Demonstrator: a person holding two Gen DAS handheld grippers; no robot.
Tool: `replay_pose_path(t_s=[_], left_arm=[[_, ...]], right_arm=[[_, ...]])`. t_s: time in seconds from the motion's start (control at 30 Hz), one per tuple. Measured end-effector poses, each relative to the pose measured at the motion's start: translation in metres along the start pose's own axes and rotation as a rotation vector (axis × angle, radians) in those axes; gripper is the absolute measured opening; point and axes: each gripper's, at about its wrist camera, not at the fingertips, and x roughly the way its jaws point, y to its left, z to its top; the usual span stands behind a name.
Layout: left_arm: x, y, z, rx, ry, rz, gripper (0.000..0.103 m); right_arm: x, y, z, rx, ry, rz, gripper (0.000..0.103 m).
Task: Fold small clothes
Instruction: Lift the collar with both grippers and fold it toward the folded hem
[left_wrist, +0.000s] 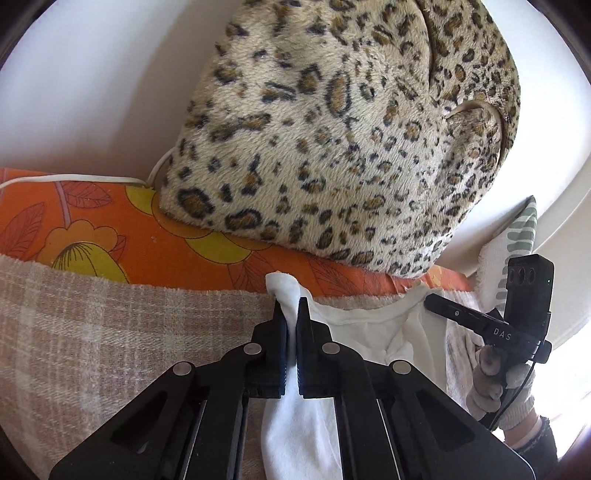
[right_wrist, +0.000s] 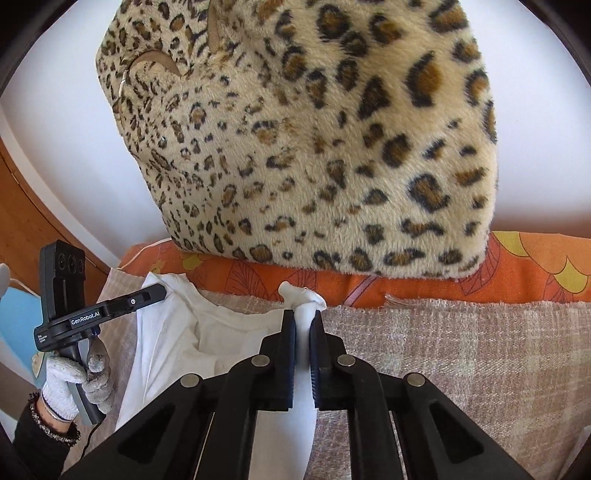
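with the left hand-held gripper and the right hand-held gripper each pinching only a bunched tip of the thin white cotton garment lying on the beige plaid woven blanket near the plush leopard-print cushion, the fabric risked slipping free under tension.

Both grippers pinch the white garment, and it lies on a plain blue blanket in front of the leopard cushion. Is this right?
Not quite. The blanket is beige with a woven check, not plain blue; both wrist views show it. The rest holds: the left gripper and right gripper each pinch the white garment, in front of the leopard cushion.
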Motion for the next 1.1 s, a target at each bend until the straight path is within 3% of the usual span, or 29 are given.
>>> replay_pose_path(t_s=[0.53,1.1], left_arm=[[-0.082,-0.057,-0.019,0.072,-0.049,-0.031,0.002],[-0.165,-0.103,-0.104,0.130,-0.035,-0.029,0.002]], right_arm=[[-0.084,0.063,-0.011,-0.108,-0.062,0.010,0.003],[-0.162,0.131,-0.098,-0.197,-0.051,-0.008,0.003]])
